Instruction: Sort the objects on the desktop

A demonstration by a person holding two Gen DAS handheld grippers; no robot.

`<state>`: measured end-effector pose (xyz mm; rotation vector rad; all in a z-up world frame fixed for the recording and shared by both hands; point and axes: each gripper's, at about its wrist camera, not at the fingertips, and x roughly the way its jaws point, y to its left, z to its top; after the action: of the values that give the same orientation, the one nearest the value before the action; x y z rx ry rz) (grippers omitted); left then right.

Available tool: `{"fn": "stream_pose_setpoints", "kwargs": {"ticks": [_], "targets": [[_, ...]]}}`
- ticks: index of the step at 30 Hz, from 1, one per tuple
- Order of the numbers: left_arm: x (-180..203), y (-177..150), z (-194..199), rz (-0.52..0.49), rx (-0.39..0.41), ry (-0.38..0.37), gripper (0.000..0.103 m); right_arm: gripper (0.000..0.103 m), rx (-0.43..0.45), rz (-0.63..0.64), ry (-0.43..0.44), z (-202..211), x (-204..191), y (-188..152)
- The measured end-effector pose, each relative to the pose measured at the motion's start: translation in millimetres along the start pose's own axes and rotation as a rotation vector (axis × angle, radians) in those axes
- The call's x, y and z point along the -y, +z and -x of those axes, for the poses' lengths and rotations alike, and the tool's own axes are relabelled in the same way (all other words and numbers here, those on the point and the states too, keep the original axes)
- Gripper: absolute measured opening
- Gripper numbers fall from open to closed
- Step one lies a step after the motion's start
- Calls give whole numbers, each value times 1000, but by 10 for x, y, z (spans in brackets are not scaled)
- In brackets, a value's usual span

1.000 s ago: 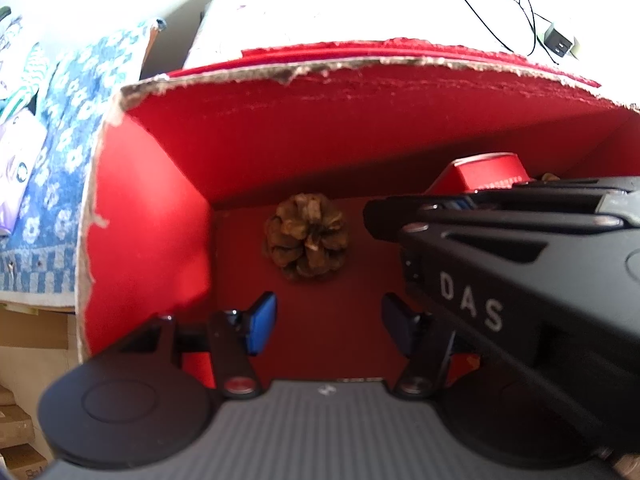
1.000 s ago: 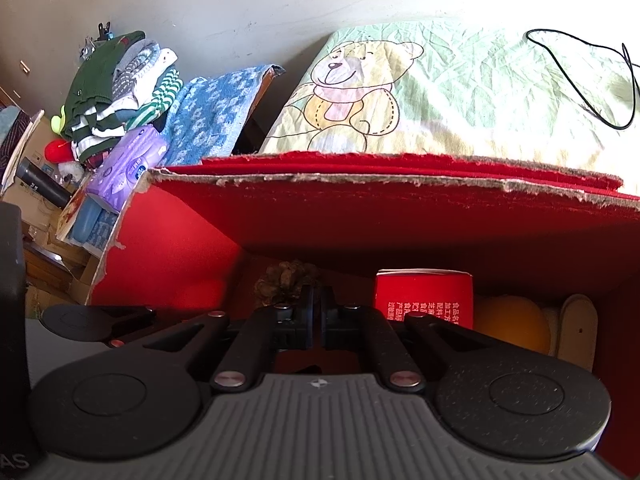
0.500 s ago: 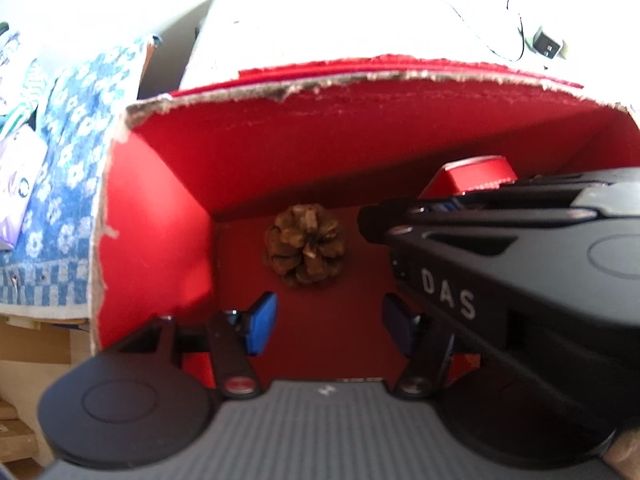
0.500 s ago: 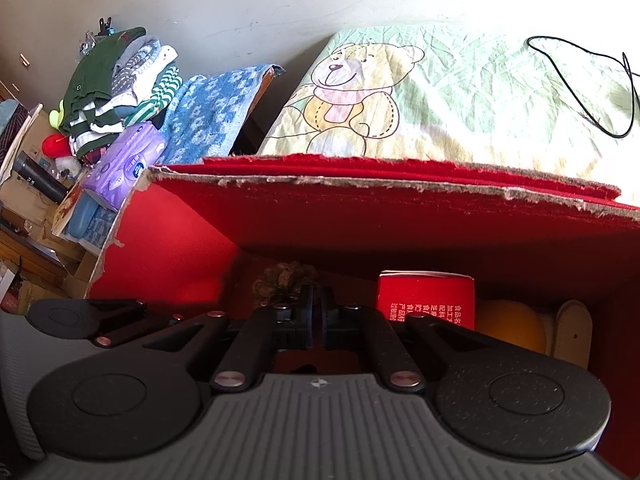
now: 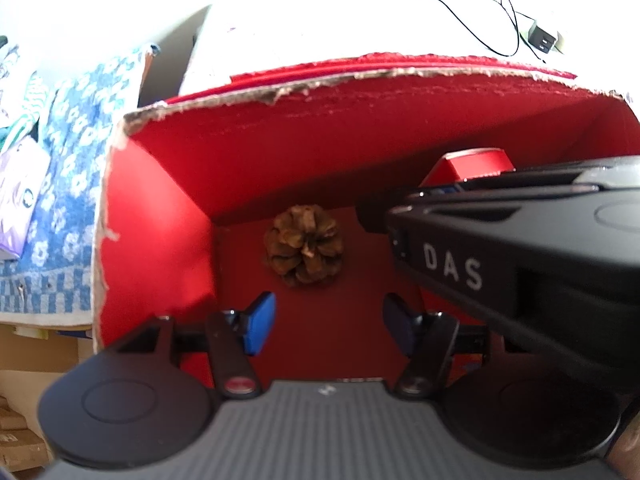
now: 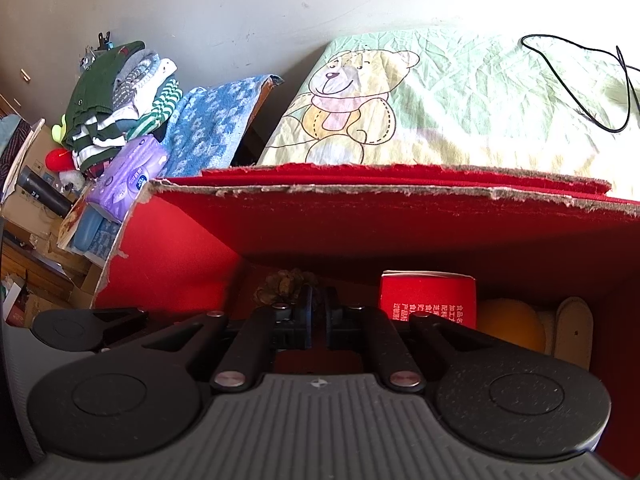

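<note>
Left wrist view: looks down into red box (image 5: 168, 216), torn cardboard rim.
Left tool (image 5: 329, 322): fingers spread wide, blue pads (image 5: 260, 322) apart, nothing between them; poised inside the box mouth.
Pine cone (image 5: 305, 245): lies on box floor near the back left corner, ahead of the pads, touching neither.
Right tool body (image 5: 520, 256): crosses the right half of the frame, lettered "DAS"; hides most of the box floor on that side.
Red packet (image 5: 472, 164): only its top shows above the right tool body.
Background: blown out white; black cable (image 5: 480, 20) and charger (image 5: 542, 38) just legible.

Right wrist view: faces the same box (image 6: 168, 252) from lower down.
Right tool (image 6: 318, 316): fingers nearly together, a narrow gap left, nothing seen gripped.
Pine cone (image 6: 280, 286): half hidden behind the fingers.
Red packet (image 6: 428, 298): upright, printed text; lower part cut off by the linkage.
Orange round object (image 6: 512, 322): partly hidden, identity unclear.
Pale oblong object (image 6: 572, 330): against right wall, cannot identify.
Beyond box: bear-print sheet (image 6: 440, 96) on a bed; folded clothes (image 6: 120, 96) far left.
</note>
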<state>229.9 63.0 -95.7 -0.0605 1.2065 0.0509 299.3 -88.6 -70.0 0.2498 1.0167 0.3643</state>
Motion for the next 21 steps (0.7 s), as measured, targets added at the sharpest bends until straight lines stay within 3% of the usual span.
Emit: {"fn": "stream_pose_setpoints", "kwargs": {"ticks": [10, 16, 21], "targets": [[-11, -11, 15, -15, 17, 25, 65, 4, 10, -12, 2, 20, 12, 5], [-19, -72, 179, -10, 95, 35, 64, 17, 36, -1, -39, 114, -16, 1], [31, -210, 521, -26, 195, 51, 66, 21, 102, -79, 32, 433, 53, -32]]}}
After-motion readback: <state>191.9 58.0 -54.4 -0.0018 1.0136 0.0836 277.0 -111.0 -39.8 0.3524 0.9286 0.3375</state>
